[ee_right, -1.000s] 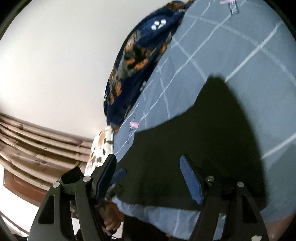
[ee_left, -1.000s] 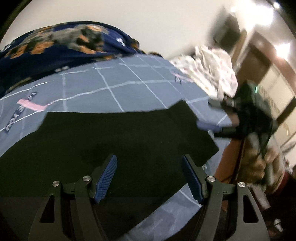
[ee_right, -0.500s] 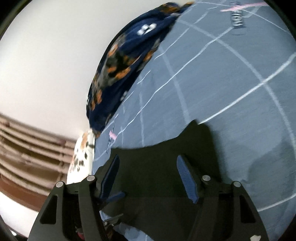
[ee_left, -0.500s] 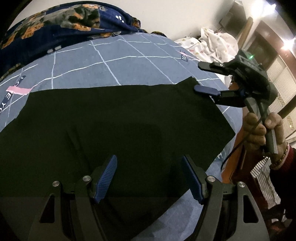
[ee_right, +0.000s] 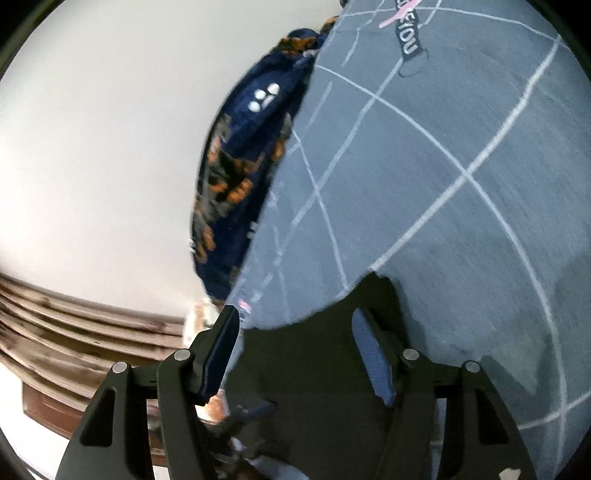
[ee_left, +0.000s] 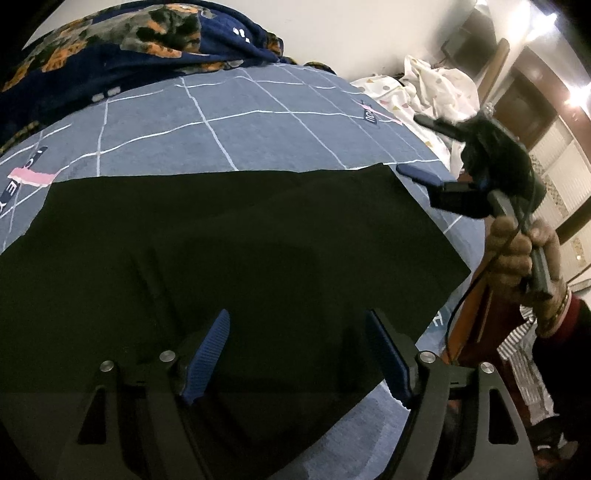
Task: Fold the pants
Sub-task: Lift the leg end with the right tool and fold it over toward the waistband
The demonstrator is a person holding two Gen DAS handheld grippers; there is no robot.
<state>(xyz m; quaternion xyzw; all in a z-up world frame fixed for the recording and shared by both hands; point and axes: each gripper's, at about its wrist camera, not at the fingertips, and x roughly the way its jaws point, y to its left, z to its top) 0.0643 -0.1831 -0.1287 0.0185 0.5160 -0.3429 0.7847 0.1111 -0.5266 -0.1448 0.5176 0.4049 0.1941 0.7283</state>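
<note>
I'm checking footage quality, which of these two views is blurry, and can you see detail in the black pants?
Right wrist view: motion blur smears the floral blanket and wall panelling. Left wrist view: sharper, though the black pants read as a near-featureless dark mass, ceiling lights glare, and fisheye bends the bedsheet lines.

Landmark: the pants (ee_left: 229, 258), lying flat on the bed sheet (ee_left: 258, 122), which shows past their far, left and right edges.
Behind the pants: a bunched blanket (ee_left: 122, 48) along the sheet's far edge, against the wall (ee_left: 351, 33).
Right of the pants, far side: a crumpled cloth (ee_left: 436, 85) past the sheet's corner.
Far right corner of the pants: the right gripper (ee_left: 421, 147) just beside it, one finger over the sheet, a hand (ee_left: 521, 254) on its handle.
Near edge of the pants: the left gripper (ee_left: 295, 350) above the fabric, fingers apart.
</note>
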